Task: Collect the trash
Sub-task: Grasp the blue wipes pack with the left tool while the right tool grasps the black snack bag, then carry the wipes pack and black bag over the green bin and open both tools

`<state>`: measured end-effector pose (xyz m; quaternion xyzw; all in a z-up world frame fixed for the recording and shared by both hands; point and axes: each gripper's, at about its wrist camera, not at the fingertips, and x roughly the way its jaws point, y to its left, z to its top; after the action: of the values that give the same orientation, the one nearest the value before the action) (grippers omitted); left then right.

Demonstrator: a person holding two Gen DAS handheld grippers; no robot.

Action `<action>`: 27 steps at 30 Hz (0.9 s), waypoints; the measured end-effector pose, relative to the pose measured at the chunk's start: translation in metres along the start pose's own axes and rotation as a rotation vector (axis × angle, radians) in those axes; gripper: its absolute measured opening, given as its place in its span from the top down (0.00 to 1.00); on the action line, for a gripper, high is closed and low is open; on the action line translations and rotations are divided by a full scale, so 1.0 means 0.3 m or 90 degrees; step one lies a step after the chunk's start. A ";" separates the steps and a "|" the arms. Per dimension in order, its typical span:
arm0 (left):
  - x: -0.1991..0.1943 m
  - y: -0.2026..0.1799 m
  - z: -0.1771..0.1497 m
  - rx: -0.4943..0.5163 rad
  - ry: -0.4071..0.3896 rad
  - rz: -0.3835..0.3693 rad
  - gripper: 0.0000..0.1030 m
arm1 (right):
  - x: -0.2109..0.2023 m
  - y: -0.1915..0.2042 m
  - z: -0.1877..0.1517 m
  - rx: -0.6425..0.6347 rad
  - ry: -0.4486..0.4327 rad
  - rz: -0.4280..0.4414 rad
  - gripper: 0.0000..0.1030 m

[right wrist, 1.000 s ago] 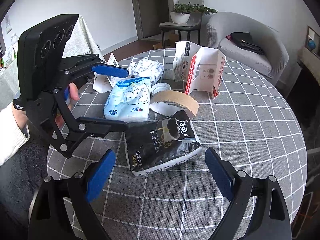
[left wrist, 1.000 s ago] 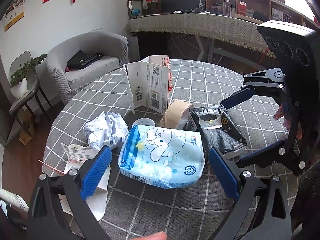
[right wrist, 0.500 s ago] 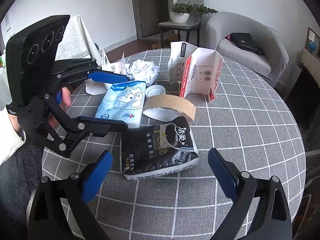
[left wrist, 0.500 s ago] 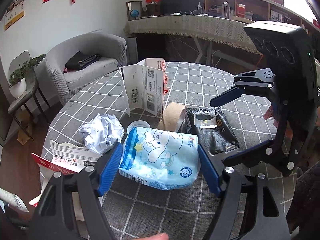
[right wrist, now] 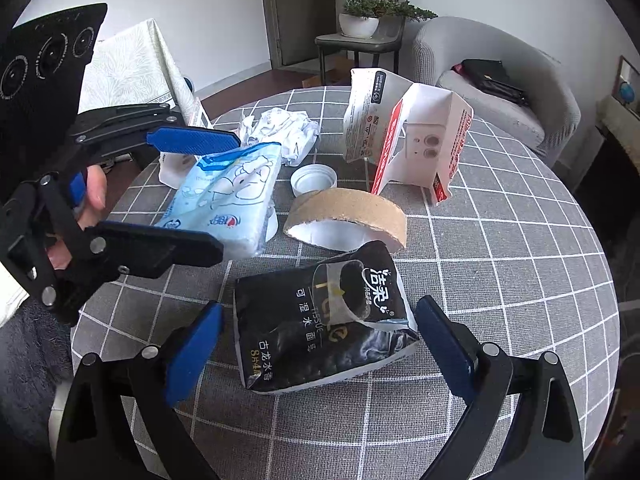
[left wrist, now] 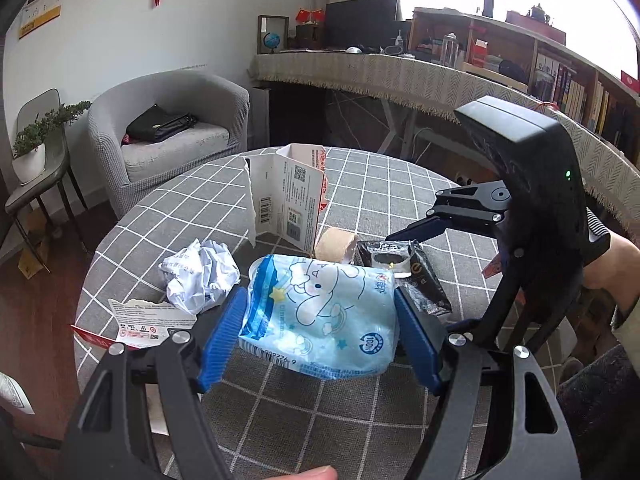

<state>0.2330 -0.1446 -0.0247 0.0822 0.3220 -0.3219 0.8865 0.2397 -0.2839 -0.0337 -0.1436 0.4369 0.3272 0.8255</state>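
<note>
Two soft packets of tissues are lying side by side on a round table (right wrist: 500, 248) covered in a grey checked cloth, among other litter. The blue packet (left wrist: 320, 320) is pale blue plastic printed with a white cartoon animal, stars and a barcode, and it is looking puffy and slightly crumpled. The left gripper (left wrist: 320, 336) is clamping it, its two blue pads pressing against the packet's left and right ends. The black packet (right wrist: 320, 320) is glossy black with white Chinese lettering and a torn oval opening on top, and it is sagging open near the front of the table. The right gripper (right wrist: 316, 344) is sitting around it with its jaws apart, a gap showing between each pad and the packet; those jaws have been narrowing a little. Around them are lying a ball of crumpled paper (left wrist: 200, 276), a white lid (right wrist: 313, 179), a flattened cardboard ring (right wrist: 352, 216), a torn white carton (right wrist: 408, 140) standing upright, and a torn scrap of packaging (left wrist: 148, 320) at the table's edge. Compared with a second earlier, the left jaws were standing wide on either side of the blue packet without touching it, and the black packet is now sitting deeper between the right gripper's pads.
</note>
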 end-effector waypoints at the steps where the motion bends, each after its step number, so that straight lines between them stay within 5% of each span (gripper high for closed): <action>1: -0.006 -0.005 0.002 -0.002 -0.003 -0.002 0.27 | -0.003 0.002 -0.005 0.004 -0.002 -0.008 0.11; 3: -0.021 -0.007 0.009 -0.019 -0.011 -0.007 0.27 | -0.012 0.005 -0.011 0.012 -0.005 -0.016 0.22; 8: -0.084 -0.006 0.014 -0.051 -0.047 0.013 0.26 | -0.009 0.029 -0.007 0.028 -0.005 -0.030 0.24; 14: -0.158 0.027 -0.017 -0.076 -0.062 0.083 0.26 | -0.037 0.063 -0.010 0.061 -0.010 -0.063 0.25; 20: -0.260 0.065 -0.063 -0.105 -0.078 0.155 0.26 | -0.109 0.052 -0.031 0.165 -0.072 -0.107 0.25; 27: -0.374 0.120 -0.131 -0.167 -0.079 0.242 0.26 | -0.110 0.189 -0.017 0.171 -0.116 -0.115 0.25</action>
<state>0.1694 -0.0445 0.0126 0.0053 0.2847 -0.1093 0.9524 0.1854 -0.2581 -0.0069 -0.0403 0.3855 0.2021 0.8994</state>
